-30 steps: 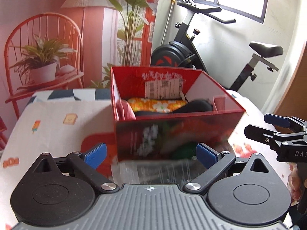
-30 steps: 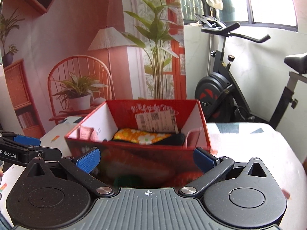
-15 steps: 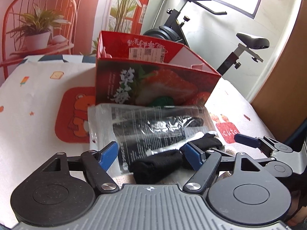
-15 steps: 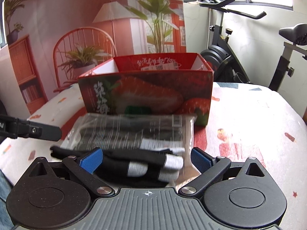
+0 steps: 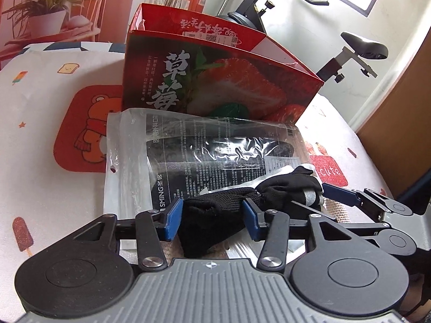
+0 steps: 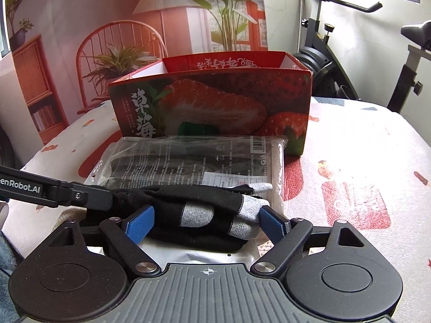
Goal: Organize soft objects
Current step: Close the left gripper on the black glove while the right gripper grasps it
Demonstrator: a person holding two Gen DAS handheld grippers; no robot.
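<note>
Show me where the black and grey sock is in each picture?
Left wrist view: the sock lies low, right of centre, its black end between the left hand-held gripper fingers.
Right wrist view: low centre, between the right hand-held gripper fingers.
Shared landmark: the red strawberry box behind it.

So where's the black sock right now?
In both wrist views the black sock lies on the plastic packet, in front of the strawberry box.

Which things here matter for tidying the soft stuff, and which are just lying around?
Job:
- black and grey sock
- plastic packet
- strawberry box
- left tool
- right tool

Lying about:
- exercise bike
- bear mat
</note>
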